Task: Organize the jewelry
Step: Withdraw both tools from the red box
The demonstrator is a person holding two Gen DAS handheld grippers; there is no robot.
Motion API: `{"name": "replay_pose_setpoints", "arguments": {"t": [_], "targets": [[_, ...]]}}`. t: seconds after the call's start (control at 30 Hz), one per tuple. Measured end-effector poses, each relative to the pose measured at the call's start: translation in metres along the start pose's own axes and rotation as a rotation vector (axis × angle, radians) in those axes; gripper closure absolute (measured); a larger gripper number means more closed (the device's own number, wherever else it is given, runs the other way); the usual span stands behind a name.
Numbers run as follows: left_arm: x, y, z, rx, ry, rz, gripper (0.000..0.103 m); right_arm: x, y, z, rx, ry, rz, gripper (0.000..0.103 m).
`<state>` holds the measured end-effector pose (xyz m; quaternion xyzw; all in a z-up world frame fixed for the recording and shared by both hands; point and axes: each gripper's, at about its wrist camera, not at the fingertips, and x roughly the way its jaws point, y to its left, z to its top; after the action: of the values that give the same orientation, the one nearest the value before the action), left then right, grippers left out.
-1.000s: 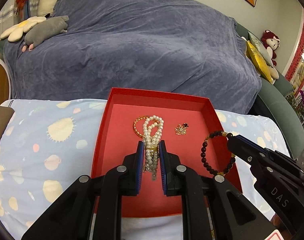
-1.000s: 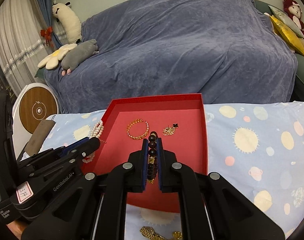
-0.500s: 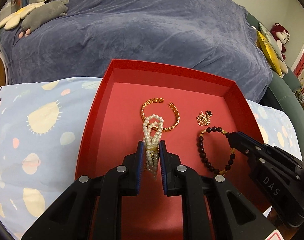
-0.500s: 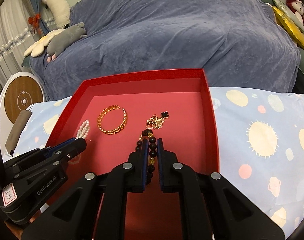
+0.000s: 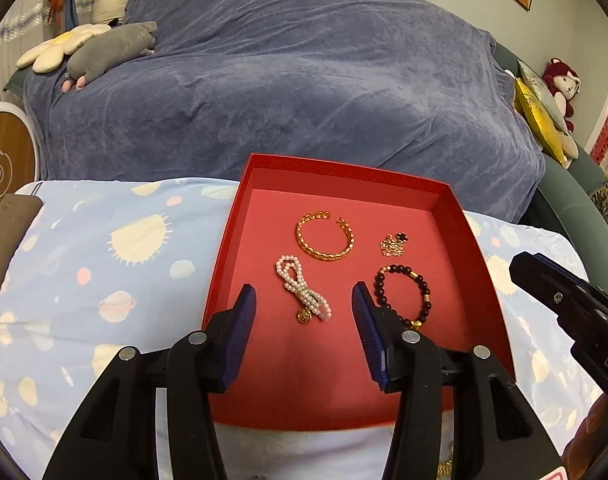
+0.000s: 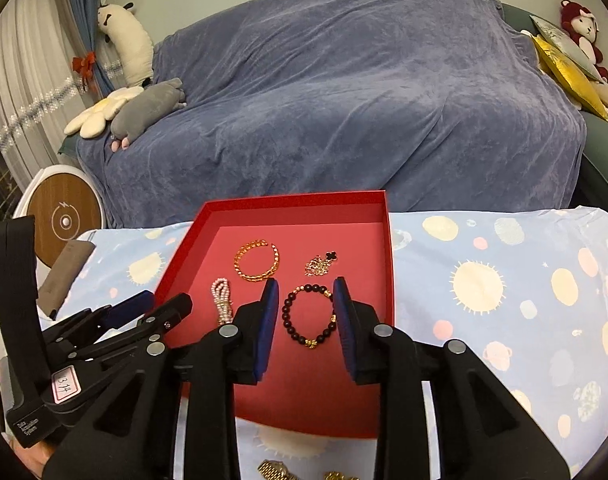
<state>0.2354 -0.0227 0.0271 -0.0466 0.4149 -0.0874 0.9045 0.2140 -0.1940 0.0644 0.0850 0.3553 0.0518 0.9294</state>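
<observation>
A red tray (image 5: 227,240) (image 6: 388,264) lies on the sun-print cloth. In it lie a gold chain bangle (image 5: 324,236) (image 6: 257,260), a small gold charm with a dark clover (image 5: 394,243) (image 6: 321,264), a pearl bracelet (image 5: 304,295) (image 6: 221,300) and a dark bead bracelet (image 5: 403,294) (image 6: 308,316). My left gripper (image 5: 304,294) is open above the pearl bracelet. My right gripper (image 6: 306,288) is open above the dark bead bracelet. Neither holds anything.
A sofa under a blue-grey throw (image 5: 304,80) stands behind the table, with plush toys (image 5: 111,48) at its left. A round wooden-faced device (image 6: 65,216) stands at the far left. Gold jewelry (image 6: 275,470) lies on the cloth in front of the tray.
Both grippers opened and pulled back. The pearl bracelet and the dark bead bracelet, held before, now lie loose in the tray.
</observation>
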Motion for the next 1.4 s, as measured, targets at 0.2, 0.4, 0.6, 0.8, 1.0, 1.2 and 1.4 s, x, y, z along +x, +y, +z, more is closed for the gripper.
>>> {"name": "replay_pose_setpoints", "arguments": {"t": [0.2, 0.4, 0.6, 0.8, 1.0, 1.2, 1.4], "targets": [[-0.046, -0.007, -0.029, 0.014, -0.041, 0.044, 0.043, -0.044, -0.001, -0.031, 0.051, -0.017, 0.033, 0.069], [-0.070, 0.002, -0.064, 0.039, -0.019, 0.079, 0.042, -0.063, 0.000, -0.071, -0.005, 0.048, -0.007, 0.069], [-0.088, 0.011, -0.091, 0.010, -0.018, 0.096, 0.042, -0.082, -0.005, -0.102, -0.020, 0.081, 0.001, 0.068], [-0.086, 0.023, -0.110, 0.004, 0.018, 0.093, 0.041, -0.082, -0.012, -0.124, -0.028, 0.114, -0.013, 0.061], [-0.080, 0.045, -0.128, 0.016, 0.053, 0.122, 0.040, -0.074, -0.029, -0.138, -0.013, 0.151, -0.037, 0.061], [-0.073, 0.061, -0.146, -0.005, 0.104, 0.103, 0.040, -0.070, -0.029, -0.148, -0.024, 0.176, -0.041, 0.061], [-0.074, 0.056, -0.158, 0.029, 0.115, 0.071, 0.040, -0.068, -0.019, -0.155, -0.059, 0.189, -0.028, 0.061]]}}
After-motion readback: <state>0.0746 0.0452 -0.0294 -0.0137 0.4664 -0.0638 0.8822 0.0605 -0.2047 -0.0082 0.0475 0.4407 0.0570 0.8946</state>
